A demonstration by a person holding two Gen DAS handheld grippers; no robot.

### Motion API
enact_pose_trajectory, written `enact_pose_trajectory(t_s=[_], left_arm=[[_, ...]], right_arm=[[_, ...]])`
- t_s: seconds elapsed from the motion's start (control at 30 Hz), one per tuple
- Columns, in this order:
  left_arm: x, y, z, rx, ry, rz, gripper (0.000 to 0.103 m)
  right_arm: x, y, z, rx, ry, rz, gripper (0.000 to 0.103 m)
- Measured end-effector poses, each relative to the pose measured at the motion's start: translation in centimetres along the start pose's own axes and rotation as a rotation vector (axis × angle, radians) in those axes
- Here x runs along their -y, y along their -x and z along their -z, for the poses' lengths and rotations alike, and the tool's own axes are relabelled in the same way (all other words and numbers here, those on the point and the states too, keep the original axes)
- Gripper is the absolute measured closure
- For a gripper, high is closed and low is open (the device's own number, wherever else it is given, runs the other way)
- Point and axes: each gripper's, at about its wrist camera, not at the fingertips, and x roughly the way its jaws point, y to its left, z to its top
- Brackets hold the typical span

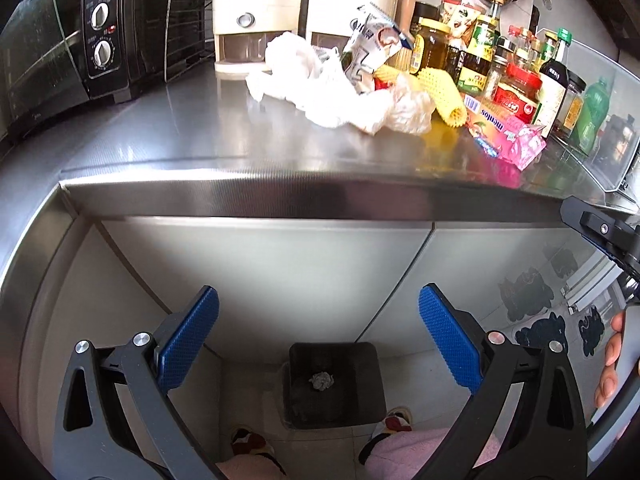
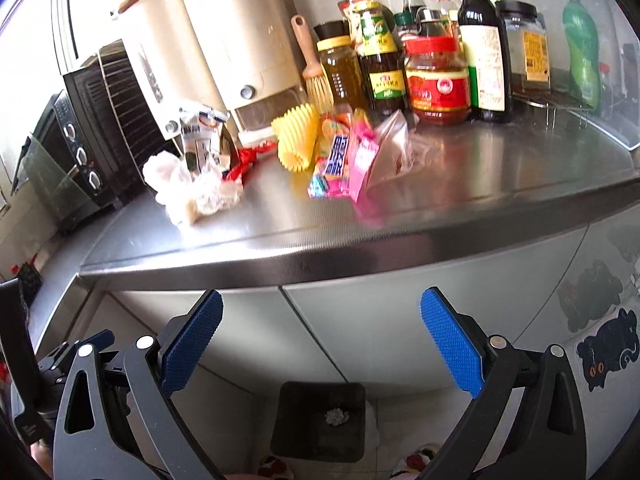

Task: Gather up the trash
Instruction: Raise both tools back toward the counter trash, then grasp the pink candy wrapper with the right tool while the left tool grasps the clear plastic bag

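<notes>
Left tool (image 1: 319,336) agape, right tool (image 2: 321,340) agape, above bin (image 1: 334,384)

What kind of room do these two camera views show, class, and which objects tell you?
Most likely a home kitchen: a steel countertop carries a black toaster oven and a cluster of sauce and oil bottles, with a bin on the floor below.

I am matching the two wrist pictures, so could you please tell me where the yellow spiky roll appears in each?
Left wrist: yellow spiky roll upper right of centre, on the counter, behind the mentos pack.
Right wrist: yellow spiky roll just left of centre, upper half.
Shared landmark: the black bin on the floor, bottom centre.
</notes>
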Motion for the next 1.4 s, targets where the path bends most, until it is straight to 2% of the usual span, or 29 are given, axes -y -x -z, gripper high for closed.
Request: enact_pose_trajectory(t_s=[0.27,0.4,0.5,0.67,0.73,0.8,0.97,1.07,1.23,1.3,1.33,1.4], left_arm=[[0.9,1.9,-3.9,0.090,-0.041,0.035,0.008],[1.6,1.9,-6.0,0.132,-0.060,0.064,0.008],[2.2,1.4,-7.6,0.144,-0.069,0.091,0.009],[3.5,-0.2,-9.6,0.149,-0.109,0.069,0.010],[3.8,-1.0,-10.3,0.141,-0.115,0.068,0.013],[3.9,-2.0,-10.7,0.129,-0.108,0.073,0.017],[3.9,-4.5,-11.4,0.105,-0.094,0.087,0.026],[3.8,-5.7,-11.7,0.090,-0.089,0.103,0.037],[4.0,-6.7,-12.0,0.082,-0.102,0.120,0.045],[4.2,-7.0,-12.2,0.078,-0.111,0.120,0.055],[4.3,-7.2,-12.2,0.076,-0.113,0.120,0.057],[4.3,-7.5,-12.3,0.066,-0.118,0.120,0.066]], right_arm=[[0.9,0.4,-4.4,0.084,0.022,0.010,0.004],[0.8,-0.8,-5.5,0.070,0.047,0.014,0.016],[1.1,-1.8,-6.0,0.061,0.044,0.020,0.018],[2.0,-3.3,-6.4,0.046,0.029,0.021,0.026],[2.2,-3.9,-6.5,0.038,0.031,0.026,0.027],[2.2,-4.6,-6.6,0.026,0.039,0.028,0.036],[2.1,-5.6,-6.5,0.020,0.042,0.005,0.040],[2.0,-5.8,-6.6,0.026,0.038,-0.021,0.046],[1.4,-6.6,-6.8,0.023,0.065,-0.043,0.054],[1.2,-7.3,-6.9,0.010,0.073,-0.039,0.072],[1.1,-7.6,-7.0,0.002,0.077,-0.036,0.075],[0.9,-8.0,-7.0,-0.008,0.085,-0.027,0.089]])
